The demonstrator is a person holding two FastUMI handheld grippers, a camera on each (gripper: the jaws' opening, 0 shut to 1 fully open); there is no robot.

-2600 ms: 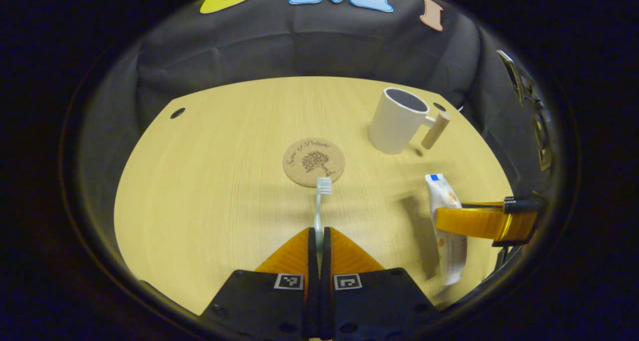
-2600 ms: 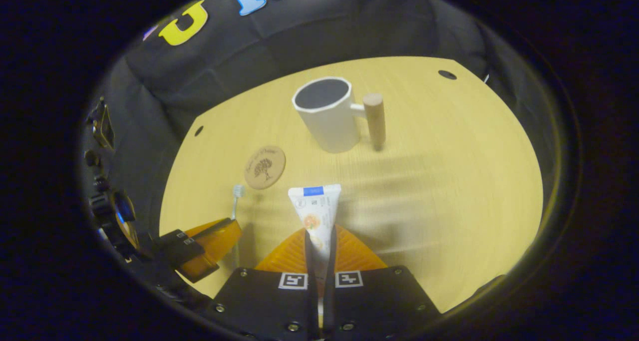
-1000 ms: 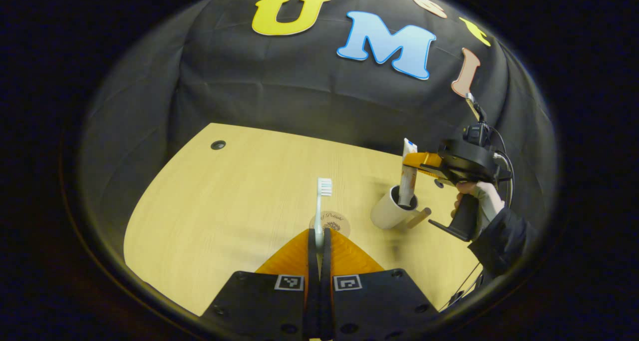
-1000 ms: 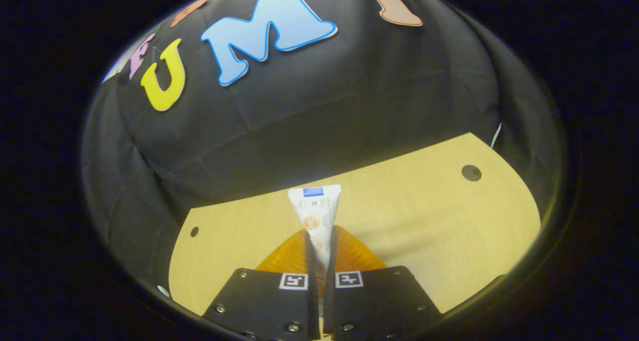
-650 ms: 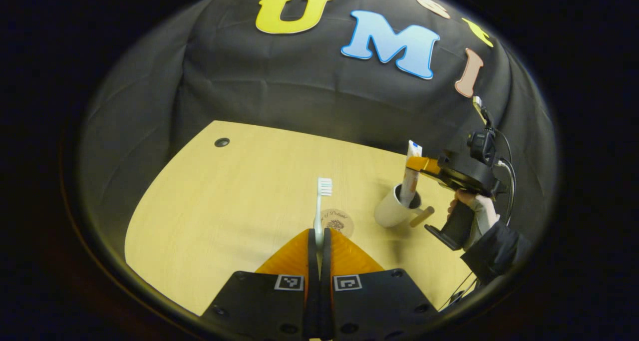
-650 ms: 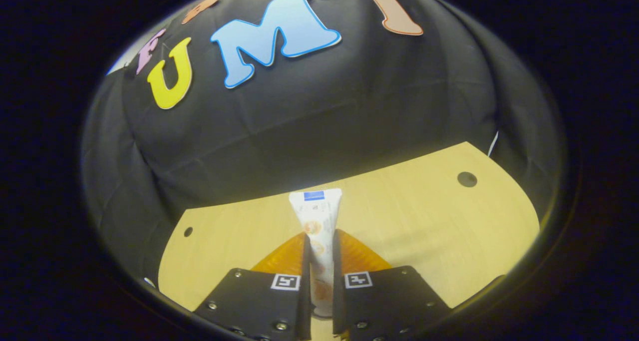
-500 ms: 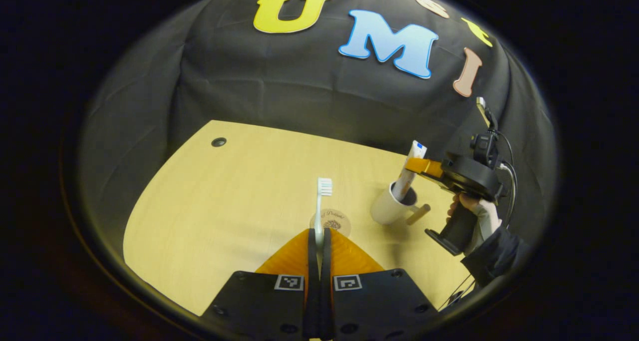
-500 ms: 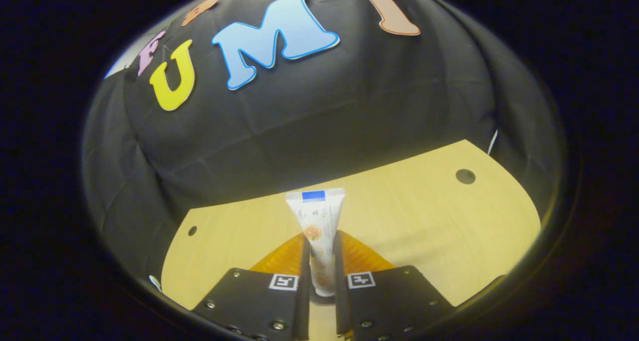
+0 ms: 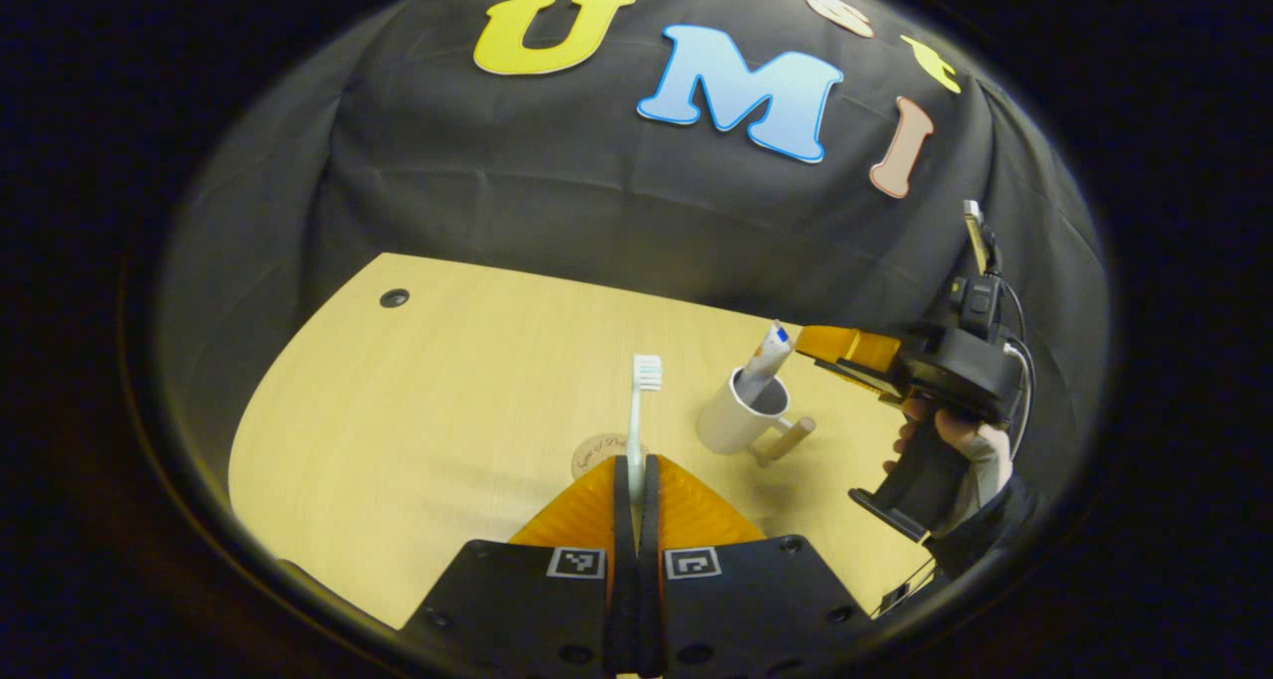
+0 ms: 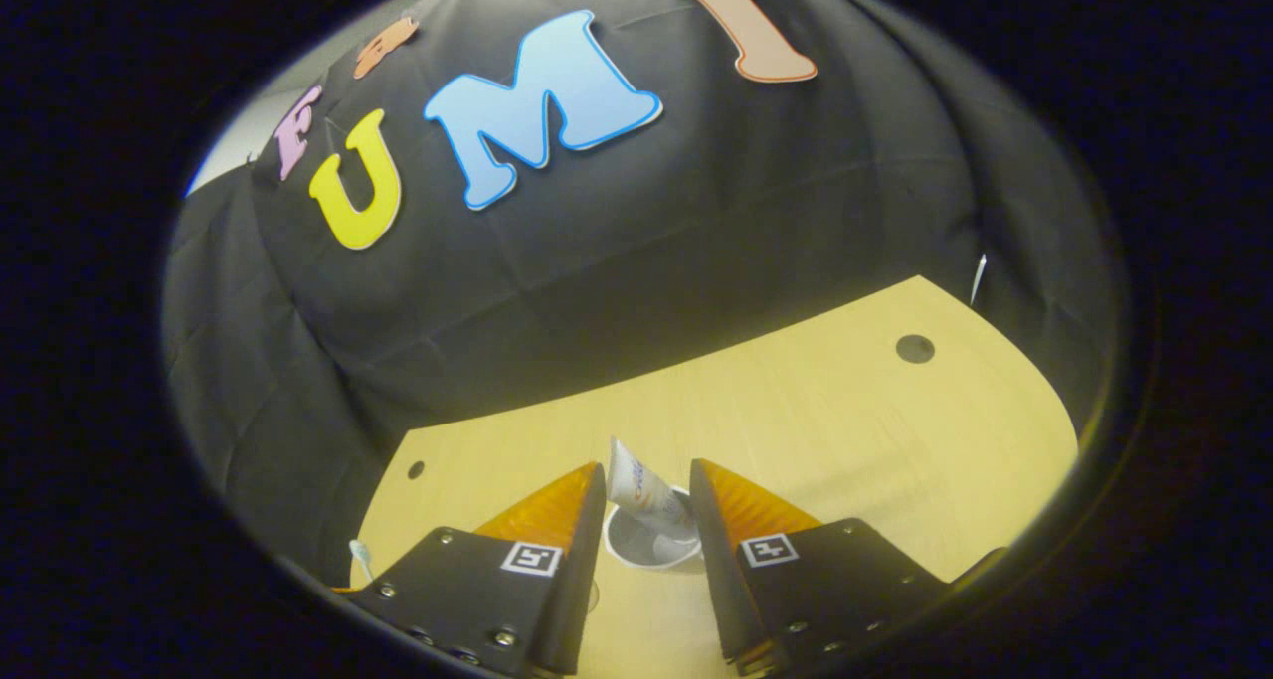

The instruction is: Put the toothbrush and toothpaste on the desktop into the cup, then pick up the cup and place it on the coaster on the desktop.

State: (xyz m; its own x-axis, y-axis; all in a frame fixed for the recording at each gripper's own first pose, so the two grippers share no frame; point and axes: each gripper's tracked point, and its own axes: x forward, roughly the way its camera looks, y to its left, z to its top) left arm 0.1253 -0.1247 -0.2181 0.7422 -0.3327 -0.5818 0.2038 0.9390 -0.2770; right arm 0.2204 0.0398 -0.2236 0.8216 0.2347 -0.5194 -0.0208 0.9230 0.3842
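The light is dim and warm, coming from above. The worktop is the brightest part and shows no glare. The cup throws a soft shadow toward the fingers. Both views bend strongly at the edges and get darker there. The middle is quite sharp; the near fingers look slightly soft.

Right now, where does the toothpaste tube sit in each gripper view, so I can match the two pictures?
Left gripper view: the toothpaste stands tilted in the white cup, right of centre, just left of the right gripper.
Right gripper view: the toothpaste is at bottom centre, leaning in the cup, between the open fingers and touching neither.
Shared landmark: the cup on the wooden desktop.
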